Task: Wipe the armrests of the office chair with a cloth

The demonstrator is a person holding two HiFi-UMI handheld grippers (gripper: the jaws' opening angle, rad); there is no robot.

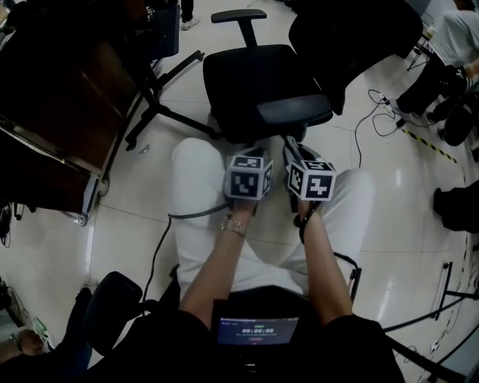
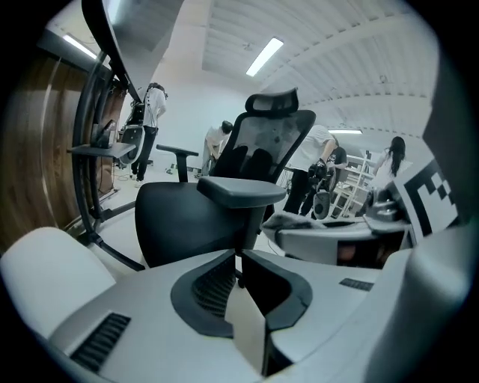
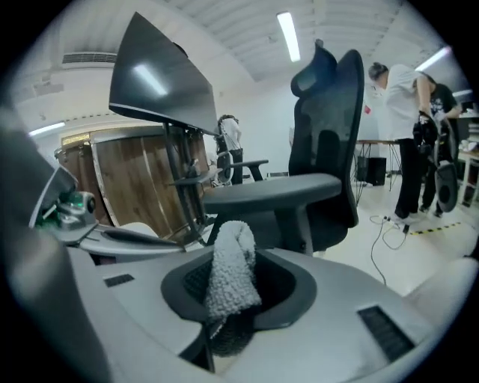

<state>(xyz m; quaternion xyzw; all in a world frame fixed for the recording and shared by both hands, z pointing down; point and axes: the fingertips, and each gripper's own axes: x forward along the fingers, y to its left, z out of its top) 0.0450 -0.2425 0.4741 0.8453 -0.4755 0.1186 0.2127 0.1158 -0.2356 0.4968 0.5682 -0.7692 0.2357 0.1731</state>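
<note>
The office chair (image 1: 258, 82) stands just beyond the person's knees, black and bulky. It looks heavy, yet a hard push would likely swivel or shift it, so wiping calls for light pressure. Its armrests are stiff, smooth pads on posts. The near armrest (image 1: 294, 109) lies close in front of the grippers, and the far armrest (image 1: 238, 15) is on the seat's other side.

The left gripper (image 2: 239, 258) has its jaws closed together with nothing between them. The right gripper (image 3: 228, 288) is clamped on the cloth (image 3: 232, 258), a pale, nubbly rag that is soft, light and floppy. The pinch sits low on it, so a folded tuft stands free beyond the jaws. That tuft is the part to lay on a pad, and the grip looks deep enough that dragging should not pull it loose.

By count there is one chair to clean, two armrests, two grippers and one cloth.
</note>
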